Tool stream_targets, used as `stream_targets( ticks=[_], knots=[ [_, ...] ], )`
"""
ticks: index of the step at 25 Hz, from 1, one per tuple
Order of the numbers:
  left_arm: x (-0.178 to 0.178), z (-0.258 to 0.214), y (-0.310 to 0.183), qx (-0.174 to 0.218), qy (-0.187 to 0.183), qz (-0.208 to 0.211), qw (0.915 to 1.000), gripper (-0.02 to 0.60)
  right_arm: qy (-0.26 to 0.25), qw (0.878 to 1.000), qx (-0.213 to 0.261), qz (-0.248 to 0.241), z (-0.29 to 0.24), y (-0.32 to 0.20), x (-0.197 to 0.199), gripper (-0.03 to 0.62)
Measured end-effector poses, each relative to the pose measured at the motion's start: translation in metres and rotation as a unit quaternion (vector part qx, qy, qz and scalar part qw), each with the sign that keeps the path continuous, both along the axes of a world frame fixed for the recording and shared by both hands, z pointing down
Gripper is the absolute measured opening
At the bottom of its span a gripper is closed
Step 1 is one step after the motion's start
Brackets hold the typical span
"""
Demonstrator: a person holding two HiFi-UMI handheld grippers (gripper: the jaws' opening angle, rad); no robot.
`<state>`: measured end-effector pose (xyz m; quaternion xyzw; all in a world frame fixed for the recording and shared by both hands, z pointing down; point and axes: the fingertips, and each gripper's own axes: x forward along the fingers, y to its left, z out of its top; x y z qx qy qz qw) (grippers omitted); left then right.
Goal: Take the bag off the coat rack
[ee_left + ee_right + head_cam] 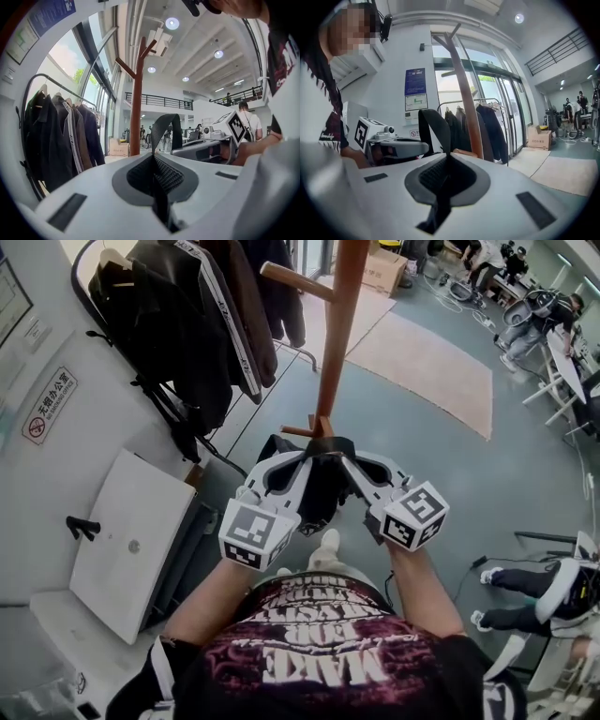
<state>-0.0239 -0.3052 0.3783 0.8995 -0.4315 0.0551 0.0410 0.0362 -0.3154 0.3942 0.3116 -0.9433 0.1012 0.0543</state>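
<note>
While it hangs close against the coat rack's point(337, 324) wooden pole, near a low peg, the black bag point(323, 488) sits bunched between both grippers. The left gripper point(154, 183) and right gripper point(443, 183) each have their jaws pressed together on its woven strap point(166, 123), which arches above them in a loop. The bag's fabric looks dark, slack and crumpled.

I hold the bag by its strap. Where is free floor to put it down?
Bare grey floor lies right of the wooden pole, nearer than the beige rug. The left is crowded: hanging jackets and a white board. A person's legs take the lower right.
</note>
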Motion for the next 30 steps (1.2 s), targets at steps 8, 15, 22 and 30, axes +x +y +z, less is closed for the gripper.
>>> stream_targets(
  ticks=[8, 15, 22, 30],
  knots=[
    [-0.006, -0.048, 0.043, 0.052, 0.002, 0.011, 0.9986, 0.008, -0.013, 0.999, 0.031, -0.003, -0.048, 0.046, -0.004, 0.011],
    [-0.005, -0.070, 0.075, 0.069, -0.002, 0.033, 0.9970, 0.008, -0.008, 0.998, 0.054, -0.004, -0.071, 0.079, -0.005, 0.011],
    [-0.006, -0.078, 0.092, 0.069, 0.000, 0.045, 0.9966, 0.008, -0.003, 0.998, 0.057, 0.003, -0.081, 0.097, -0.005, 0.011],
    [-0.005, -0.082, 0.101, 0.078, 0.000, 0.044, 0.9960, 0.008, -0.003, 0.998, 0.061, 0.003, -0.086, 0.106, -0.004, 0.011]
  ],
)
